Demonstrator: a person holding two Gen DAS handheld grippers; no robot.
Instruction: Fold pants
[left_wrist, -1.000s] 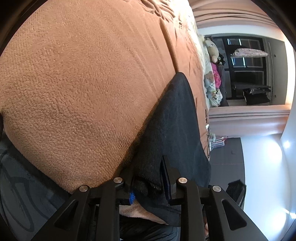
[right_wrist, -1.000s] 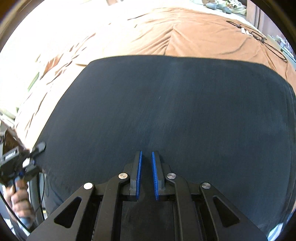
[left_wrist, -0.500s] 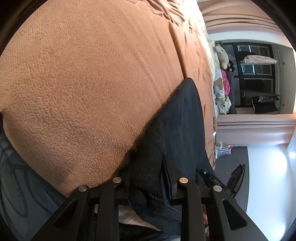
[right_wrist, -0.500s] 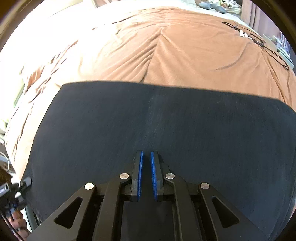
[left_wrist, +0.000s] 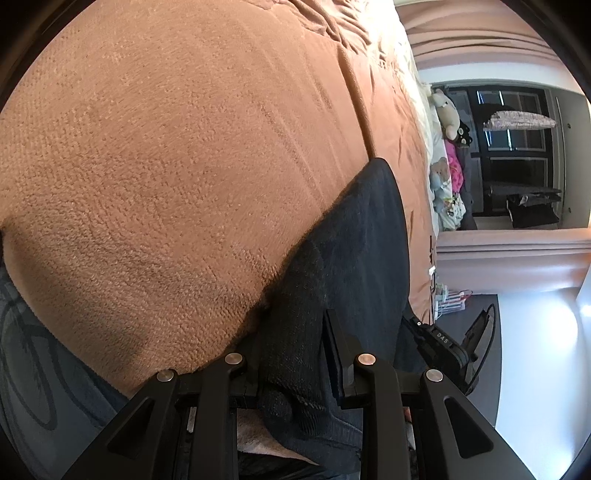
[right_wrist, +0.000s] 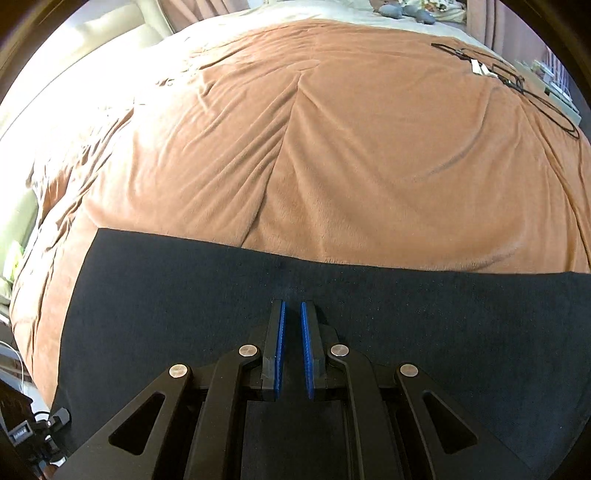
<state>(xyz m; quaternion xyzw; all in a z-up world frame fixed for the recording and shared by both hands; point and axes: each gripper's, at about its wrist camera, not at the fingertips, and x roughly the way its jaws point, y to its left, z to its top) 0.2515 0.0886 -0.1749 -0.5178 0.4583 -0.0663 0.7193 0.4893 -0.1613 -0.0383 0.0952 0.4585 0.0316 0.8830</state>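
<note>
Right wrist view gives me the widest look: the bed (right_wrist: 369, 147), covered in a rumpled tan fleece blanket (right_wrist: 221, 166), fills most of the frame, and the pants (right_wrist: 443, 332) lie across its near edge as one broad, dark, flat panel with a straight far hem line. A black cable (right_wrist: 532, 92) trails over the far right corner of the bed, well apart from the cloth.

Through the left wrist camera I see the same pants (left_wrist: 369, 240) edge-on, running away from me along the blanket (left_wrist: 166, 166), with a thick bunched end caught in my left claw (left_wrist: 291, 354). Its jaws are clamped on that gathered, knit-looking fold, which I judge is a waistband or cuff, though the close, dark view leaves me unsure which.

My right claw (right_wrist: 291, 347) sits low over the middle of the panel with its blue pads (right_wrist: 279, 347) drawn nearly together. It is closed, and I see no cloth pinched between the pads.

The fabric looks soft, limp and fairly heavy, with a matte weave that should not slip. It will sag and drag on the fleece rather than hold shape, so I judge the firm places to grip are the seamed edges and corners, taking both layers at once, not the loose middle.
</note>
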